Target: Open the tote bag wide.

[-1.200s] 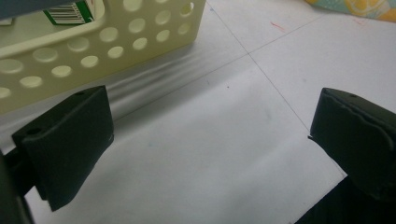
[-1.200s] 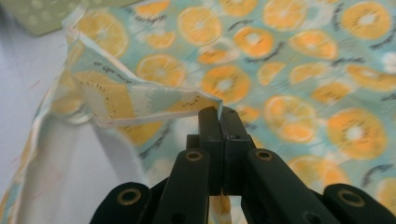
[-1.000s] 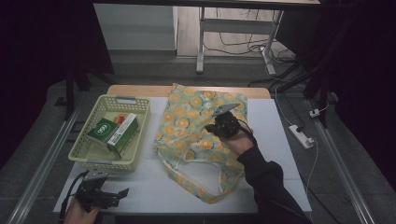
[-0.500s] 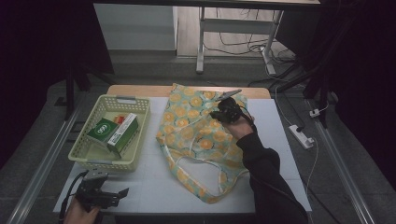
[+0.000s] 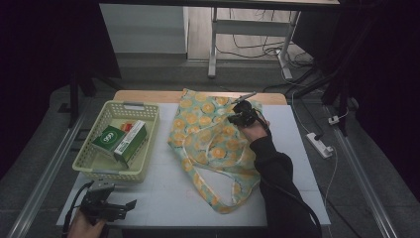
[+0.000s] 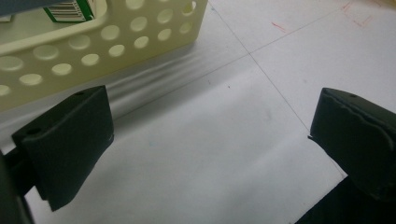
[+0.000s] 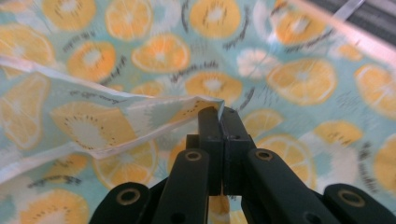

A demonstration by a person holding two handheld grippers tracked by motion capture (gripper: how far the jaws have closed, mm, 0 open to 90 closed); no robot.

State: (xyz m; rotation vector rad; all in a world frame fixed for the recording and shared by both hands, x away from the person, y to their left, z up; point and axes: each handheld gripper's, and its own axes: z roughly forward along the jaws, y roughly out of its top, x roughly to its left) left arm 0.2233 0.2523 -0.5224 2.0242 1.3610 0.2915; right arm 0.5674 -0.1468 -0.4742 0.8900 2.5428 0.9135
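Crumpled orange-slice-print bag point(image 5: 208, 139), edge pinched between right gripper point(image 5: 241, 110) fingers point(image 7: 219, 140); left gripper point(image 5: 130, 205) fingers spread.

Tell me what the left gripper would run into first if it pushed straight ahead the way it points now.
Most likely bare table: the left gripper, jaws open and empty, points across the white surface. The perforated basket lies off to the left of that line in its own view. Depth is hard to judge, so it might graze the basket's corner.

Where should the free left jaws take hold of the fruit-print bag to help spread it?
Probably the near handle loop of the bag: it lies flat and apart on the table, nearest the left gripper. Come in low from the left, sliding one jaw under.
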